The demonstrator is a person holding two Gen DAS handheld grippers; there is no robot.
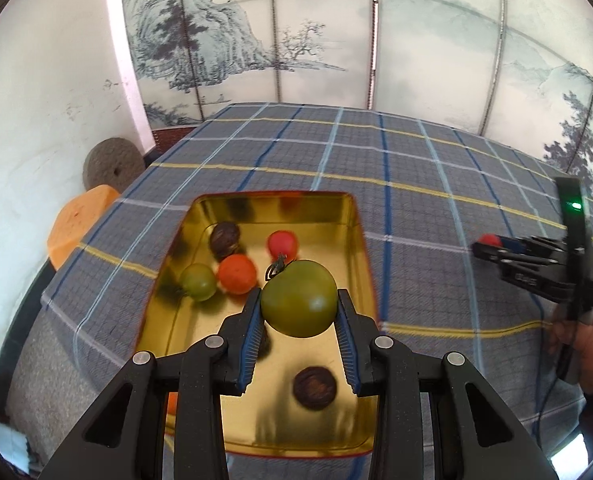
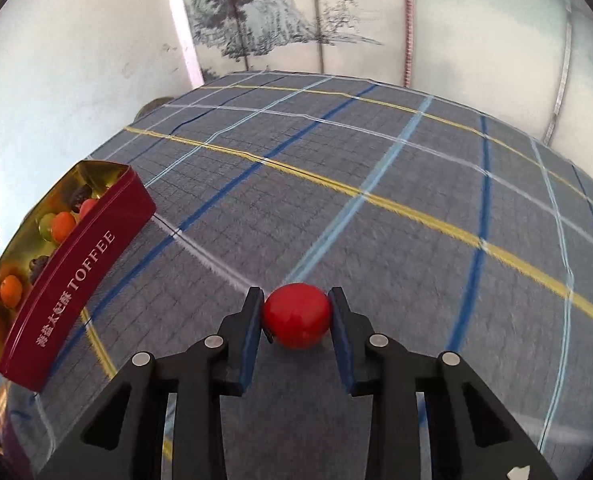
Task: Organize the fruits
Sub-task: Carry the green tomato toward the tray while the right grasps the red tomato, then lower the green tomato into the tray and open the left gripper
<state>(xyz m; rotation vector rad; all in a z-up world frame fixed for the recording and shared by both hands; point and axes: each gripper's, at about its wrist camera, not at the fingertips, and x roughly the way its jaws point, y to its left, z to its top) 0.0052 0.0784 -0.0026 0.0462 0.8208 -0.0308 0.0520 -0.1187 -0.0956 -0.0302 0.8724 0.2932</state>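
My left gripper (image 1: 299, 295) is shut on a large green tomato (image 1: 298, 300) and holds it above a gold-lined toffee tin (image 1: 360, 240). Inside the tin lie a small green fruit (image 1: 198, 281), an orange one (image 1: 237, 274), a red one (image 1: 282, 243) and two dark brown ones (image 1: 314, 388). In the right wrist view, my right gripper (image 2: 296, 300) is shut on a red tomato (image 2: 296, 316) that sits low on the plaid tablecloth (image 2: 376, 160). The tin (image 2: 76, 272) stands to its left with its maroon side showing. The left wrist view shows the right gripper (image 1: 484, 246) at far right.
A person's hand (image 1: 584, 336) holds the right gripper. Past the table's left edge are an orange stool (image 1: 80, 228) and a grey round disc (image 1: 112, 164). A painted folding screen (image 1: 296, 40) stands behind the table. The cloth stretches flat to the right of the tin.
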